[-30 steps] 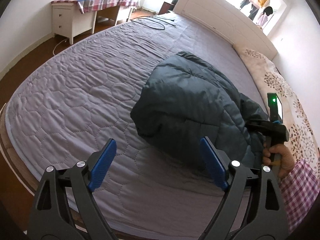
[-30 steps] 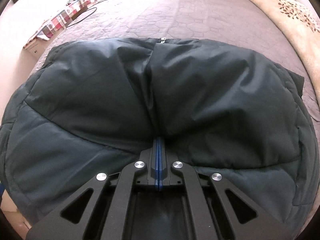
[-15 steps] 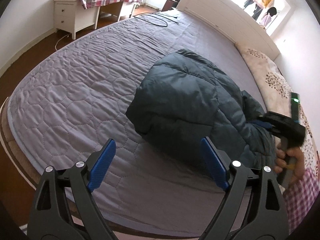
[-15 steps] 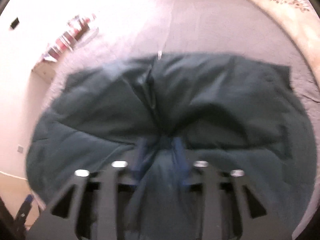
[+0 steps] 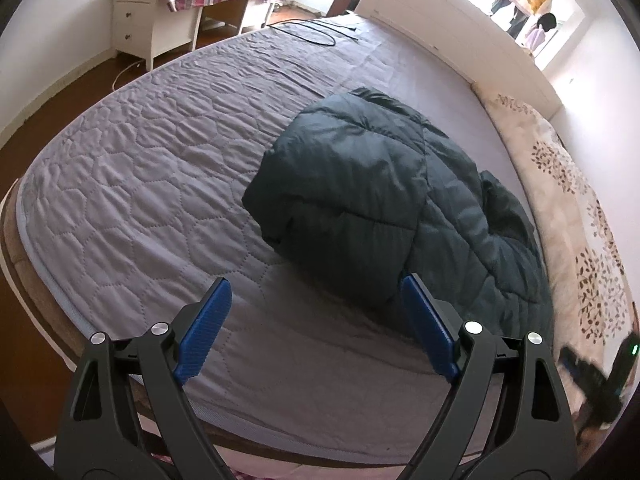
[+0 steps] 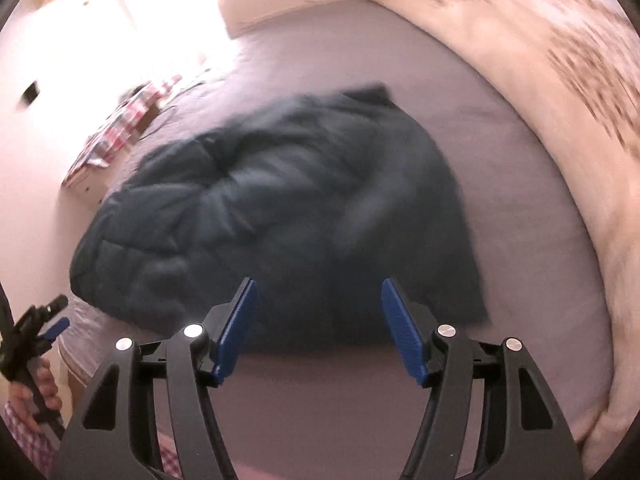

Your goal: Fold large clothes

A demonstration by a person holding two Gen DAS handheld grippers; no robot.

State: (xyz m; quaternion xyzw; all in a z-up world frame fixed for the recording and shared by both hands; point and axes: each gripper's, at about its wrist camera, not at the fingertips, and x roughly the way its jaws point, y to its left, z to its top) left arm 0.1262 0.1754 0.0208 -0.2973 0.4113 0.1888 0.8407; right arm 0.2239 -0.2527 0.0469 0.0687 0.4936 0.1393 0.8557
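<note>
A dark teal puffer jacket (image 5: 384, 200) lies folded in a bundle on the grey quilted bed (image 5: 160, 184); it also shows, blurred, in the right wrist view (image 6: 280, 216). My left gripper (image 5: 316, 328) is open and empty, held above the bed's near edge just short of the jacket. My right gripper (image 6: 316, 328) is open and empty, held back from the jacket's near edge. The right gripper also shows at the lower right of the left wrist view (image 5: 600, 376), and the left gripper at the lower left of the right wrist view (image 6: 32, 340).
A cream floral duvet (image 5: 576, 216) runs along the bed's right side. A white headboard (image 5: 448, 40) stands at the far end. A white desk with a plaid cloth (image 5: 180, 12) stands on the wooden floor at the far left. A black cable (image 5: 312, 34) lies on the bed's far end.
My right gripper has opened, let go of the jacket and pulled back from it. The jacket has settled on the bed. My left gripper stays open and has drawn back slightly.
</note>
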